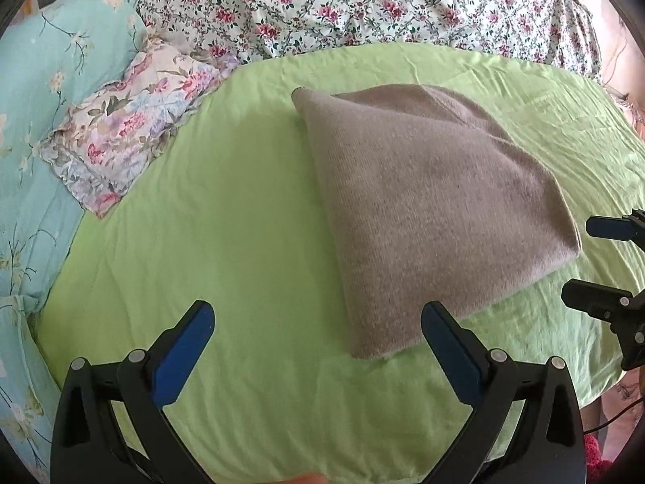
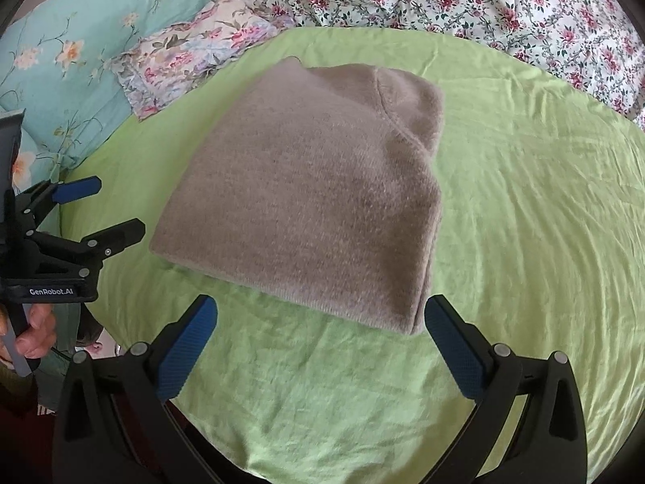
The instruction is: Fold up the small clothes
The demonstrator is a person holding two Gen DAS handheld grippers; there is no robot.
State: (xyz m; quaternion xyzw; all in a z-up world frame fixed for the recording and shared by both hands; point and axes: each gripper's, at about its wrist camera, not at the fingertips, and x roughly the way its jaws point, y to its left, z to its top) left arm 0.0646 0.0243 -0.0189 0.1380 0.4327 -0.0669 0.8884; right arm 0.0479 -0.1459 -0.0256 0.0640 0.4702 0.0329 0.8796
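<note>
A taupe knitted garment (image 2: 306,197) lies folded into a compact bundle near the middle of a green sheet (image 2: 524,242) on the bed, its collar end toward 1 o'clock in the right wrist view. The right tongs (image 2: 321,322) hang spread wide at 6 o'clock, grasping nothing; the left tongs (image 1: 318,322) are likewise released and empty, just short of the bundle's near corner. Floral bedding (image 1: 363,4) lies at 12 o'clock, a turquoise quilt (image 1: 44,92) at 9 o'clock.

The folded garment (image 2: 306,197) is fuzzy, matt grey-brown knit. The green sheet (image 2: 524,242) is thin, creased cloth. Each hand-held gripper (image 2: 320,322) is matt black plastic with textured blue pads (image 2: 189,347).
</note>
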